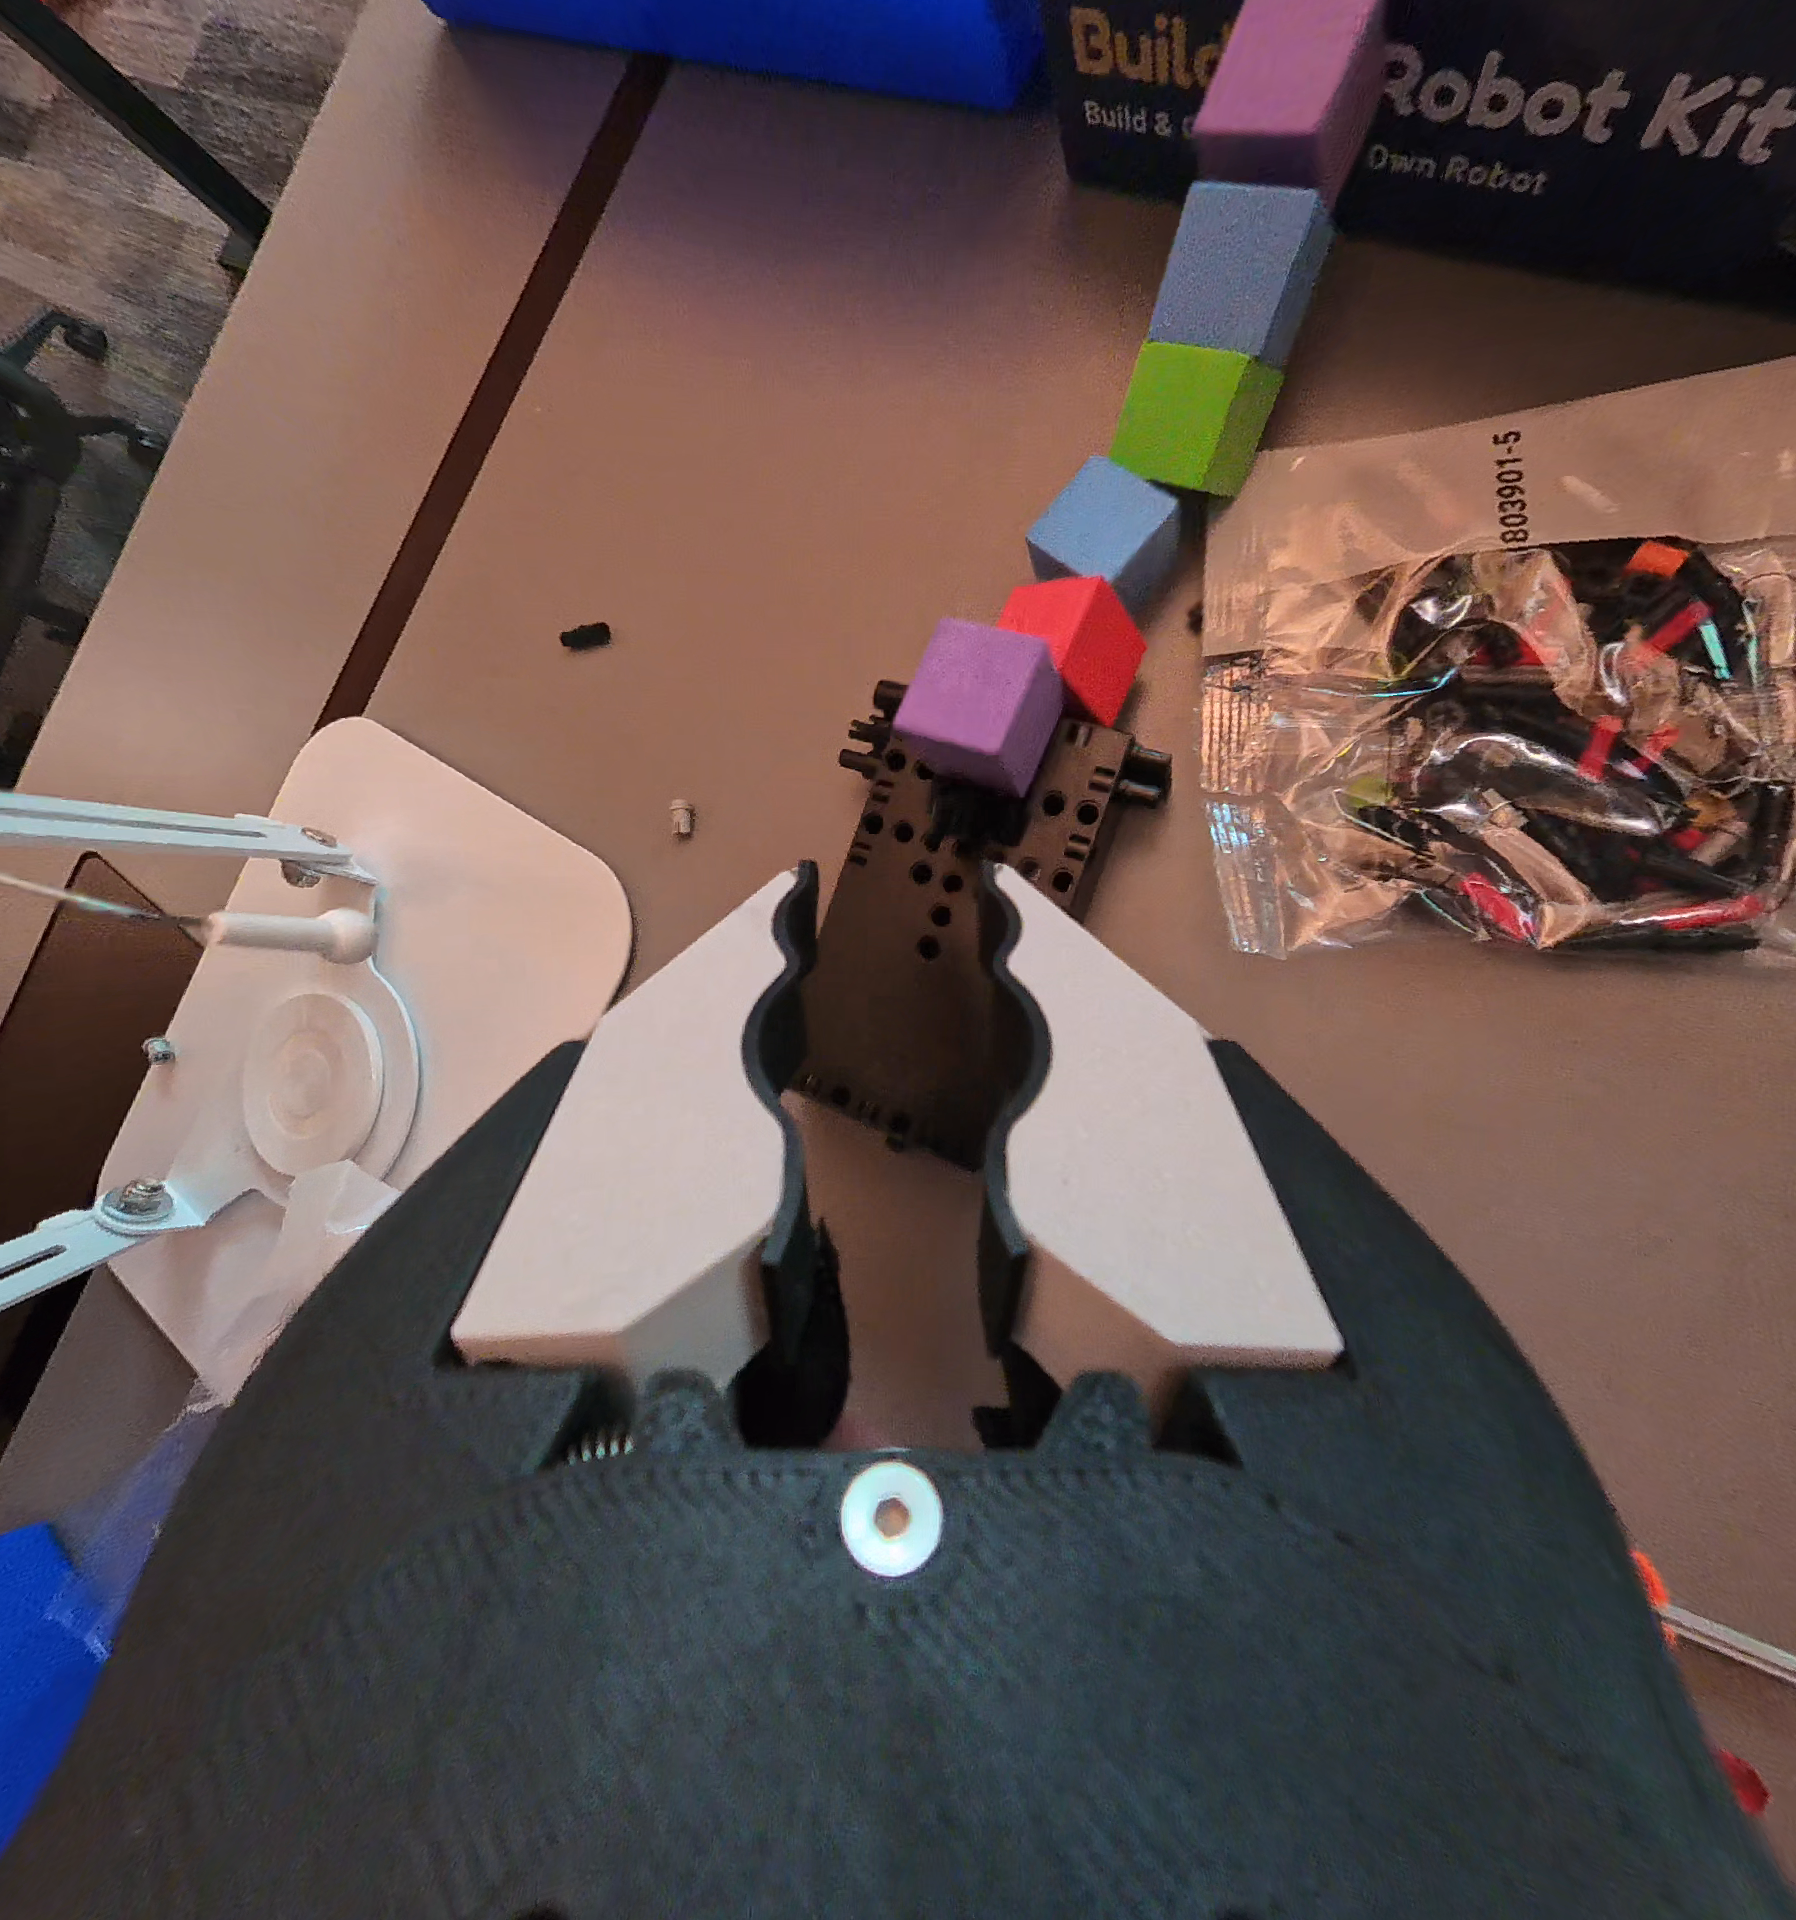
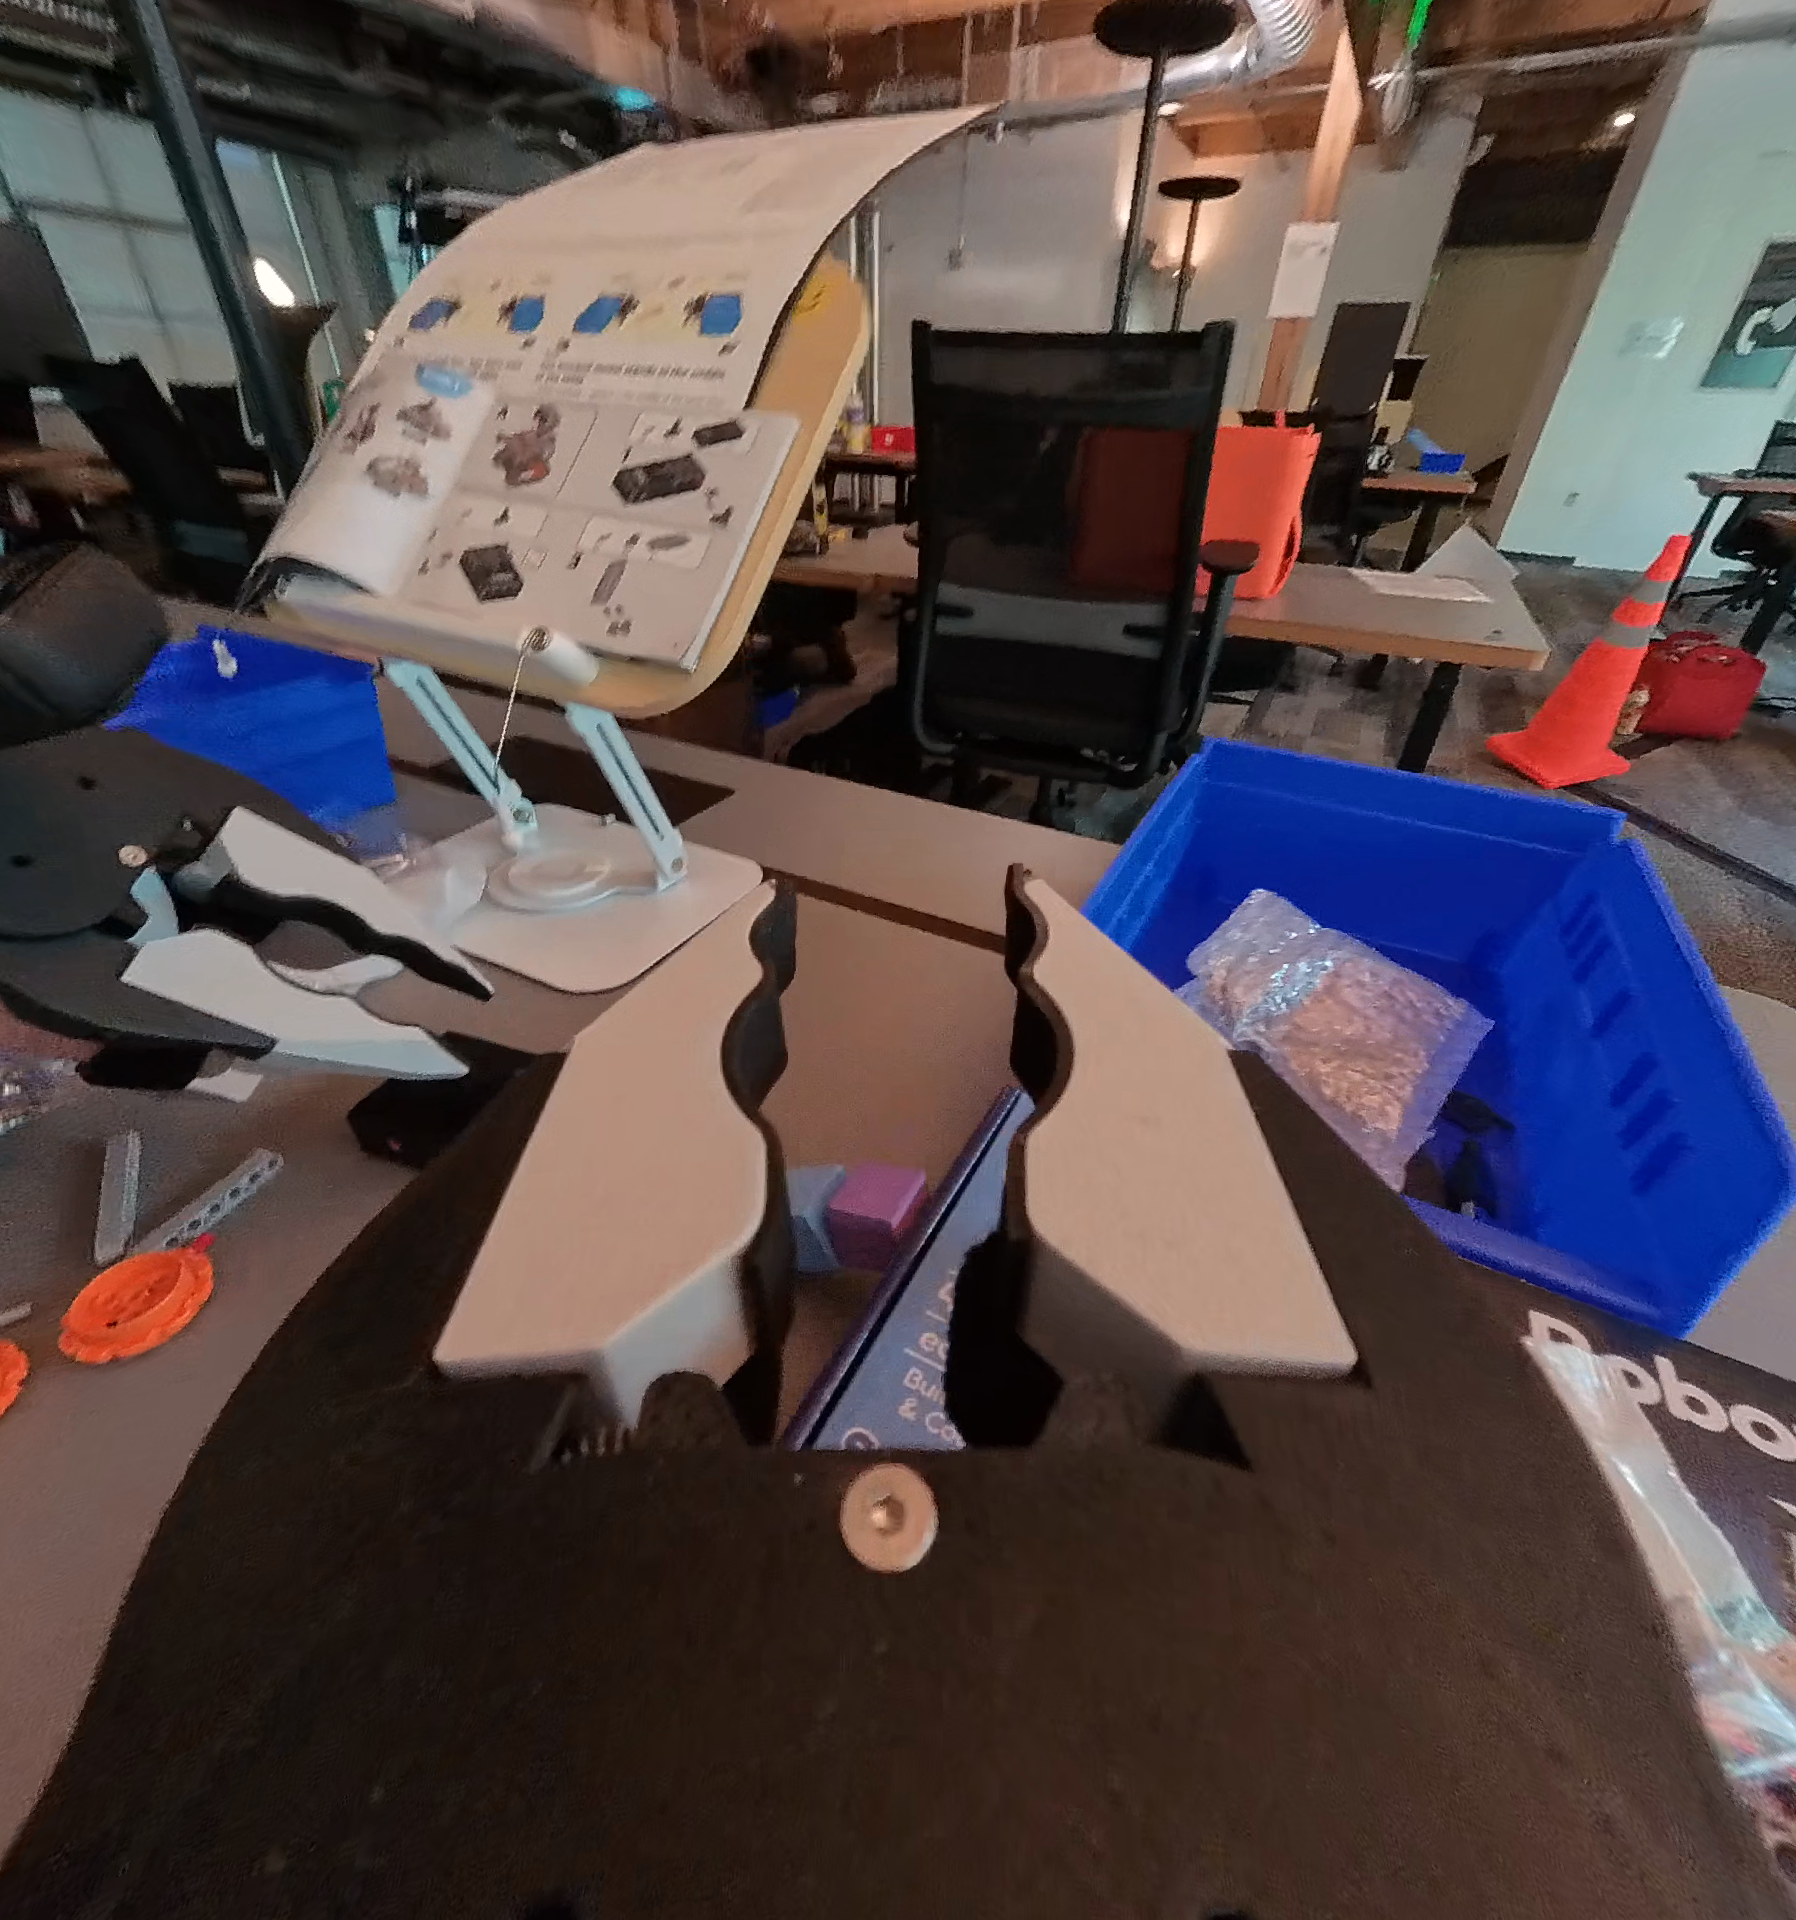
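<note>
Your left gripper points down at the tan table; its white fingers stand a narrow way apart on either side of a black perforated plastic plate lying flat in the centre of the frame. Whether the pads touch it, you cannot tell.

Only this view shows the line of foam cubes running from the plate toward the upper right. Count six: a purple cube sitting on the plate's far end, then a red cube, a blue cube, a green cube, a grey-blue cube and a second, larger purple block against the dark printed box. At the right lies one clear plastic bag of small black and red parts. Two loose small pieces, one black peg and one pale peg, lie left of the plate.

Your right gripper looks level across the room, its fingers apart with nothing between them. Only here do you see the open instruction booklet on the white folding stand, the blue plastic bin at the right holding a bubble-wrap packet, two orange toothed wheels at the lower left, and your left gripper at the left edge.
</note>
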`<state>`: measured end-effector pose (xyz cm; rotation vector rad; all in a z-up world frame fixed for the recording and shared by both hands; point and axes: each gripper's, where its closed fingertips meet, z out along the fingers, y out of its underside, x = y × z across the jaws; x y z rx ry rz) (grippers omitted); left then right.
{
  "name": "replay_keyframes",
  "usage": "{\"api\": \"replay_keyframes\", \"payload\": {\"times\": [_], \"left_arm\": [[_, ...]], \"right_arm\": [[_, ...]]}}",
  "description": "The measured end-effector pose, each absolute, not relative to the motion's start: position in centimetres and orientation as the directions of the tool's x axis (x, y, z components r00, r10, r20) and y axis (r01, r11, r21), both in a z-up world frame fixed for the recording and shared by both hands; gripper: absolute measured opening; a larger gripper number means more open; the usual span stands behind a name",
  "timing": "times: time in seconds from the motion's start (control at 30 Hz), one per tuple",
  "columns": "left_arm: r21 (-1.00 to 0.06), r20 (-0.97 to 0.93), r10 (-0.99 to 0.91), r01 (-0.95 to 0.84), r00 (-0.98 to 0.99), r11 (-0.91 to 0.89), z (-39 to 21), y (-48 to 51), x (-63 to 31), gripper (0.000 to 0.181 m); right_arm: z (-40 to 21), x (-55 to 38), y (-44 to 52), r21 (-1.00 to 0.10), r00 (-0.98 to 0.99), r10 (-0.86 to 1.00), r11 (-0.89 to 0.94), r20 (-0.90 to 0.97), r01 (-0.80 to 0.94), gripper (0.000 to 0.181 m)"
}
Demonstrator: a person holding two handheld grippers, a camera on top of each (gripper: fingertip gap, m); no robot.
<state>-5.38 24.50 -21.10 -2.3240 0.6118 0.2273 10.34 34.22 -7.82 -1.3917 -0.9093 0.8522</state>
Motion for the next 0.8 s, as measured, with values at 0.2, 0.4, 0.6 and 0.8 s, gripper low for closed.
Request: {"api": "replay_keyframes", "payload": {"times": [0.2,0.4,0.6,0.8], "left_arm": [[-0.614,-0.315,-0.395,-0.502,0.863,-0.609,-20.4,24.3,-5.0,0.037],[-0.581,-0.319,-0.477,-0.566,0.819,-0.585,-21.2,25.3,-3.3,0.043],[-0.546,-0.308,-0.523,-0.598,0.794,-0.586,-22.2,27.1,-2.4,0.041],[-0.529,-0.302,-0.529,-0.602,0.793,-0.599,-22.7,27.6,-2.4,0.021]], "right_arm": [[-7.3,12.1,35.6,-0.999,0.444,0.895,-0.018,-0.031,-0.033,0.035],[-7.6,11.9,35.7,-1.000,0.439,0.898,-0.010,-0.019,-0.023,0.034],[-8.4,11.5,35.8,-1.000,0.425,0.905,-0.018,-0.017,-0.003,0.034],[-8.4,11.4,35.7,-1.000,0.413,0.910,-0.022,-0.022,-0.005,0.033]]}}
